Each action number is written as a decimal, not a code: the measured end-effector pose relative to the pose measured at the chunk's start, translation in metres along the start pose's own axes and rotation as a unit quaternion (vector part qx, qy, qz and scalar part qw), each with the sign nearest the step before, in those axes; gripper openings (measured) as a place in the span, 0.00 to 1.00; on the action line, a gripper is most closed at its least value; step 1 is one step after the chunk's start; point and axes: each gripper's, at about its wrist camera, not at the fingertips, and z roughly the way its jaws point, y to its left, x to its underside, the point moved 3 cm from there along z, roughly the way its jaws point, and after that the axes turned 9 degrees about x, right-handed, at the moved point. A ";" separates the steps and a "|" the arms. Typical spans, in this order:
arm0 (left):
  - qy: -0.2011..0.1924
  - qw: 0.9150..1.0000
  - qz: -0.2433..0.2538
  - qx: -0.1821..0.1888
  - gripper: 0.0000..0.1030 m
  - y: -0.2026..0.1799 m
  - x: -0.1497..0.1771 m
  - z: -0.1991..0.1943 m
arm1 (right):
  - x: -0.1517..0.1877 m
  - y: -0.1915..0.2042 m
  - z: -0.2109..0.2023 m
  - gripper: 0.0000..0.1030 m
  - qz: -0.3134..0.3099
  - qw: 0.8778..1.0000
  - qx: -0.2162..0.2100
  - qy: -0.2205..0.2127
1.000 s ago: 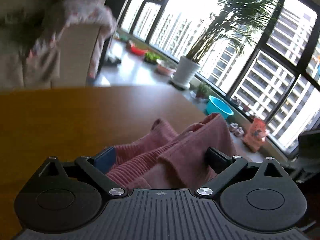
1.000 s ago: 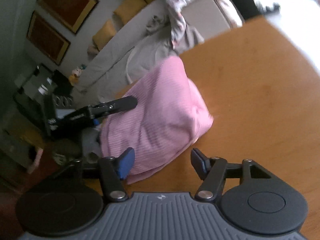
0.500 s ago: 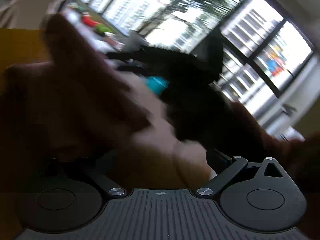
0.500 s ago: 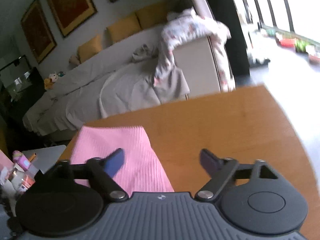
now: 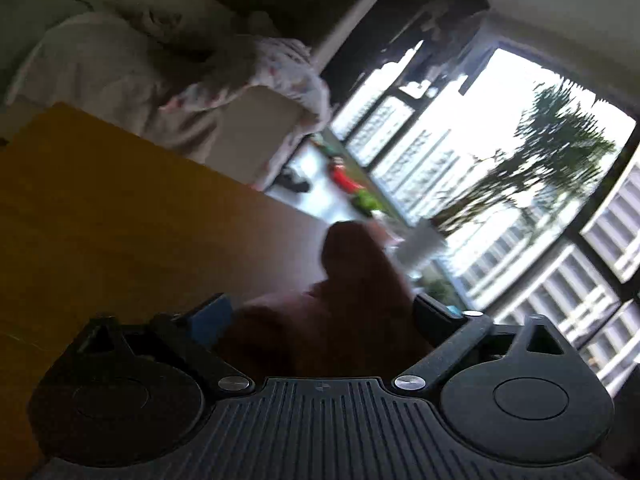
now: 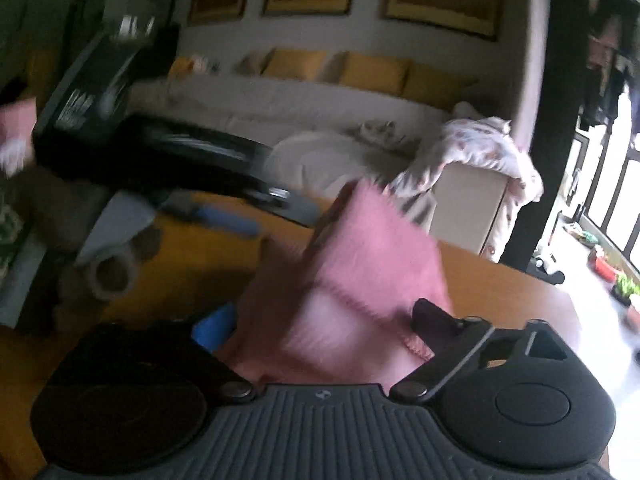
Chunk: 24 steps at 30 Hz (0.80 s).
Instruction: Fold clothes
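Note:
A folded pink ribbed garment (image 6: 360, 264) sits bunched up on the wooden table (image 6: 500, 288), its far edge raised. My right gripper (image 6: 320, 320) has the garment between its fingers and its jaws are closing, still wide apart. In the right wrist view my left gripper (image 6: 276, 208) comes in from the left, blurred, toward the garment's far edge. In the left wrist view the garment (image 5: 352, 300) looks dark and fills the gap of my left gripper (image 5: 320, 316), whose jaws are also closing and still wide. Blur hides whether any pad presses on the cloth.
A grey sofa (image 6: 320, 112) with yellow cushions and draped clothes (image 6: 480, 148) stands behind the table. Tall windows (image 5: 520, 160), a potted palm and floor clutter lie beyond the table's right edge. Bare tabletop (image 5: 120, 240) stretches to the left.
The right gripper has rolled, opened wider and swung onto the garment, which is now between its fingers and bunched up. The left gripper has turned, with the garment still between its fingers.

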 end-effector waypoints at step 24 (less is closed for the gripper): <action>0.004 0.999 0.019 -0.039 0.66 0.017 0.014 0.006 | 0.002 -0.019 0.014 0.50 0.043 0.991 0.124 0.000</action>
